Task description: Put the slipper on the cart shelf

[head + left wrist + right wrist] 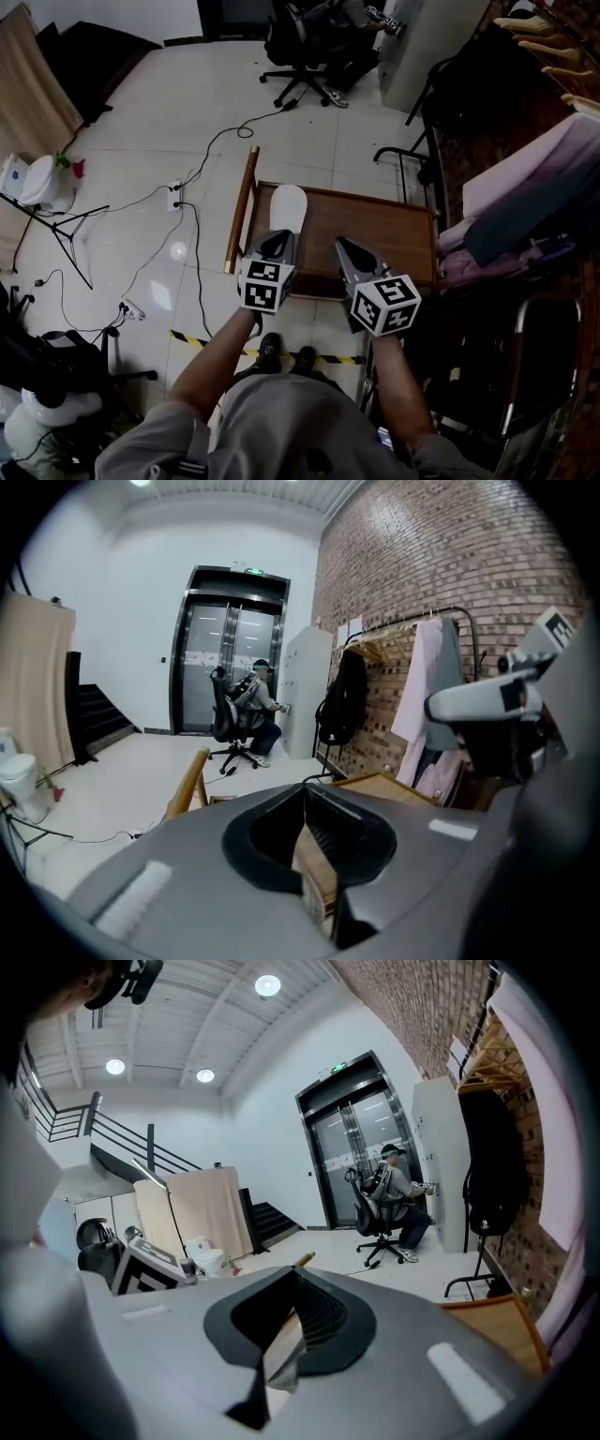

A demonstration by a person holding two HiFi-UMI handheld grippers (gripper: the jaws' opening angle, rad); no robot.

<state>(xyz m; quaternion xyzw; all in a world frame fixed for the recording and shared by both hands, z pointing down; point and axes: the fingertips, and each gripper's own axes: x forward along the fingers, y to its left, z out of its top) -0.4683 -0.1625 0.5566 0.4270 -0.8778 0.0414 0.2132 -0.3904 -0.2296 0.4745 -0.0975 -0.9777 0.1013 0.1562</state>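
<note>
A white slipper (288, 208) lies on the top shelf of the wooden cart (375, 230), near its far left corner beside the wooden handle (241, 211). My left gripper (278, 240) hovers over the shelf's near left edge, just short of the slipper, with its jaws shut and nothing between them. My right gripper (343, 246) hangs beside it over the near edge, jaws together and empty. In the left gripper view the closed jaws (305, 794) point across the cart handle (187, 785). In the right gripper view the closed jaws (295, 1283) show the cart's corner (497, 1326) to the right.
A clothes rack with hanging garments (525, 187) stands right of the cart. Cables and a power strip (175, 192) run over the tiled floor at the left. A tripod (56, 234) stands at far left. A person sits on an office chair (305, 47) at the back. Striped tape (319, 356) marks the floor by my feet.
</note>
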